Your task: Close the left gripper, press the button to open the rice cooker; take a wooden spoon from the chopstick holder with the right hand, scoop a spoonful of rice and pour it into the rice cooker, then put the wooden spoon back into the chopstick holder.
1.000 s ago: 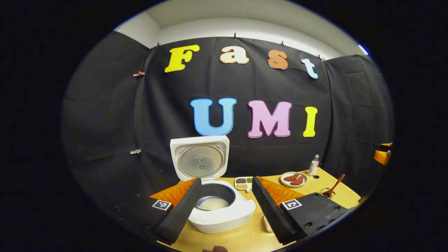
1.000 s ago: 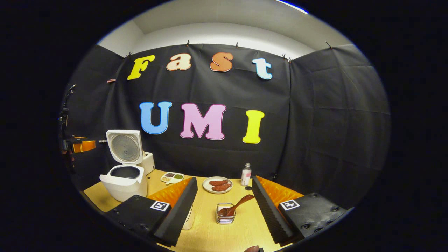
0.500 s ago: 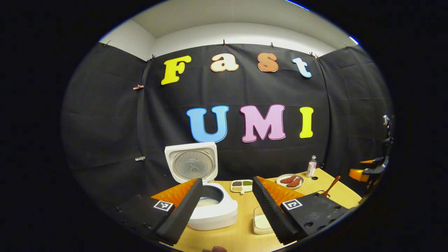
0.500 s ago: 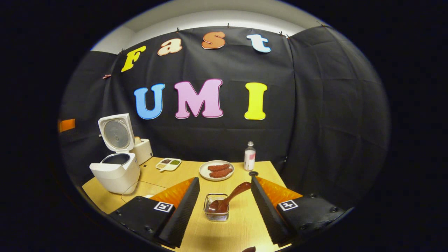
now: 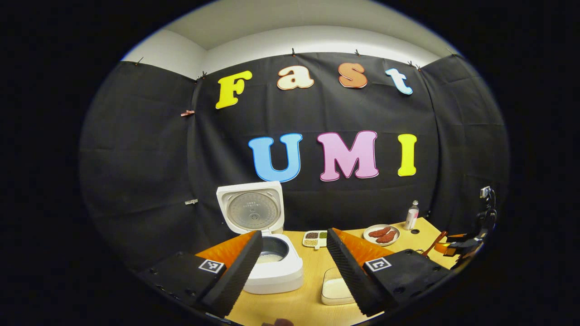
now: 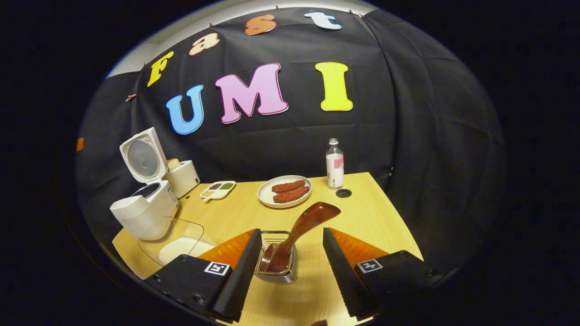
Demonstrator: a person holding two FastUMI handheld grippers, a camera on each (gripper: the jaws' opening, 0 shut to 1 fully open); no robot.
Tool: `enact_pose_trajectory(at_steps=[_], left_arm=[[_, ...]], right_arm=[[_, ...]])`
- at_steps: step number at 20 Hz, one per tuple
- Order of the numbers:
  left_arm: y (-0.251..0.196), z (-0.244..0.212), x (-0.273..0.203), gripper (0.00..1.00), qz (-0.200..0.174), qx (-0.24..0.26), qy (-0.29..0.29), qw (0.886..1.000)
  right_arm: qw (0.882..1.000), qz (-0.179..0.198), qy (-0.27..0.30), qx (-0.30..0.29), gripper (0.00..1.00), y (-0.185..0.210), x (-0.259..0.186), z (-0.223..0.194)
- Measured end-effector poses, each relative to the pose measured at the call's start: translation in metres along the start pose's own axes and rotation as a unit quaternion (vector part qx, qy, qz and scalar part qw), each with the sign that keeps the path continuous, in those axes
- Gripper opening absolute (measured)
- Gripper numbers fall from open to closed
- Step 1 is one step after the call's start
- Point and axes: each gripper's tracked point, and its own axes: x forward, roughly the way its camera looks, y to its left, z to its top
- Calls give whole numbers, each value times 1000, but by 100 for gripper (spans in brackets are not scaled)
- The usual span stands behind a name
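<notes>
The rice cooker [image 5: 272, 253] is open, with its lid up. The wooden spoon [image 6: 299, 231] stands leaning in the wire chopstick holder [image 6: 277, 260], its handle tilted up and to the right. The right gripper [image 6: 287, 271] hangs just above the holder with its jaws wide apart — holding nothing. The left gripper [image 5: 292, 271] is near the cooker, jaws apart too. The handle leans, so the jaws could close off to one side and miss it — or bump the light holder and knock it over.
</notes>
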Motion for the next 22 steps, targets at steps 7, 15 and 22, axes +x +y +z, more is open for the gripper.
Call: enact_pose_trajectory(at_steps=[7,15,22], left_arm=[[7,-16,4,97,4,-4,23,1000],[32,-27,8,97,12,-17,36,999],[41,-26,12,97,11,-11,38,999]], right_arm=[[1000,14,13,2,73,6,49,-20],[999,8,29,-22,46,20,42,-44],[999,-14,27,-22,36,18,41,-41]])
